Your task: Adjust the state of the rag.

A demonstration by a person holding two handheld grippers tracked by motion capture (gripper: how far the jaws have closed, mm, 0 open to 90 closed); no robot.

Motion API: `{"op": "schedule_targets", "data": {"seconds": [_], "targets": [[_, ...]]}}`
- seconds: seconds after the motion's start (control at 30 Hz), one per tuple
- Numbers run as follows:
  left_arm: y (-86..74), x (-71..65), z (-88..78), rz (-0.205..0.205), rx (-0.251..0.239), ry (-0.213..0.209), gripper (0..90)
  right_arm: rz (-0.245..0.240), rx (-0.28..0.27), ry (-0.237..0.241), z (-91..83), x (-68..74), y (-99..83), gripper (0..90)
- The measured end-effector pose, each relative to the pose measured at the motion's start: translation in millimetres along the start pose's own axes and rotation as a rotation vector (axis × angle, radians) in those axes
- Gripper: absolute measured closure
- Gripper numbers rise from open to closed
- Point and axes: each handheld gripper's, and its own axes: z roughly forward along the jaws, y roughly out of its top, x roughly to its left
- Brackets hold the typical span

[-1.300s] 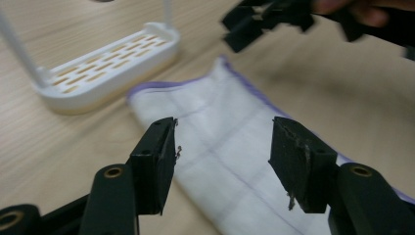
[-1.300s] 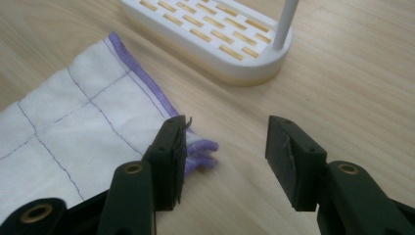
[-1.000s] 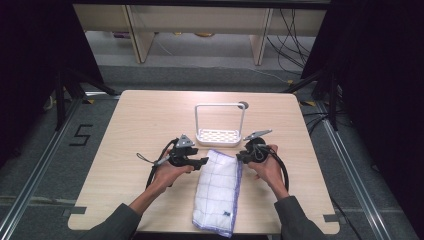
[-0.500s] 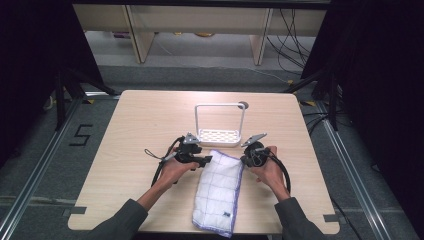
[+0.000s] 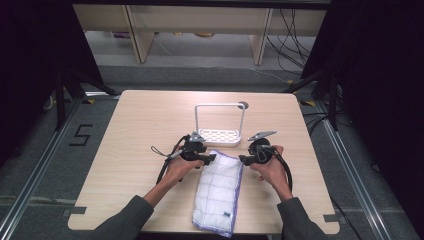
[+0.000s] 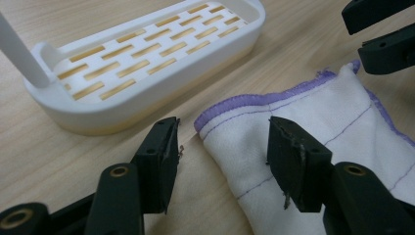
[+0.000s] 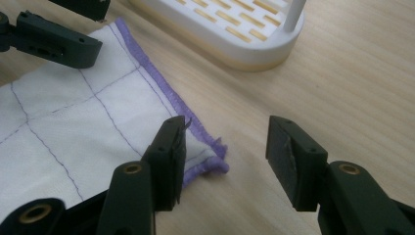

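A folded white cloth (image 5: 217, 192) with a purple hem lies on the table, its far edge between my two grippers. My left gripper (image 5: 209, 158) is at the far left corner. Its jaws (image 6: 222, 137) are open and have just been closing a little, with that corner of the cloth (image 6: 333, 112) between them, untouched by either pad. My right gripper (image 5: 244, 160) is at the far right corner. Its jaws (image 7: 225, 137) have just been opening and stand open. The cloth's corner (image 7: 208, 154) lies loose on the wood between them, beside the left pad.
A white slotted rack (image 5: 220, 136) with a tall hoop handle stands just beyond the cloth, close to both grippers (image 6: 147, 93) (image 7: 244, 49). The wooden table (image 5: 140, 125) has bare room to the left, right and far side. Dark floor surrounds it.
My right gripper's jaws have opened and let go of the cloth's far right corner. My left gripper has moved right onto the cloth's far left corner.
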Motion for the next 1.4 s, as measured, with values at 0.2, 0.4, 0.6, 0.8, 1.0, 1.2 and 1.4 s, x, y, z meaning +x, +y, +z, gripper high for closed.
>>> {"op": "schedule_targets", "data": {"seconds": [0.2, 0.4, 0.6, 0.8, 1.0, 1.2, 1.4], "targets": [[-1.5, -1.3, 4.4, 0.067, 0.026, 0.016, 51.6, -0.016, 0.074, -0.029, 13.6, 6.1, -2.9, 47.7], [-2.9, -4.7, 5.5, 0.122, 0.034, 0.012, 59.2, -0.015, 0.063, -0.041, 18.0, 8.3, -5.7, 49.6], [-4.1, -5.7, 4.8, 0.135, 0.032, -0.009, 71.5, 0.019, 0.03, -0.005, 12.0, 8.5, -2.8, 44.8], [-4.5, -7.7, 4.0, 0.141, 0.036, -0.011, 76.7, 0.02, 0.062, -0.002, 20.6, 8.5, -3.5, 45.2], [-5.2, -8.8, 2.1, 0.157, 0.036, -0.022, 82.8, -0.008, 0.035, 0.018, 22.0, 10.7, -5.6, 59.2], [-6.7, -7.0, -1.1, 0.134, 0.026, -0.033, 83.7, -0.005, 0.02, 0.075, 21.7, 12.9, -7.8, 80.3], [-3.7, -5.1, -10.4, 0.127, 0.004, -0.039, 84.3, -0.037, -0.043, 0.088, 15.0, 17.1, -3.1, 83.1]]}}
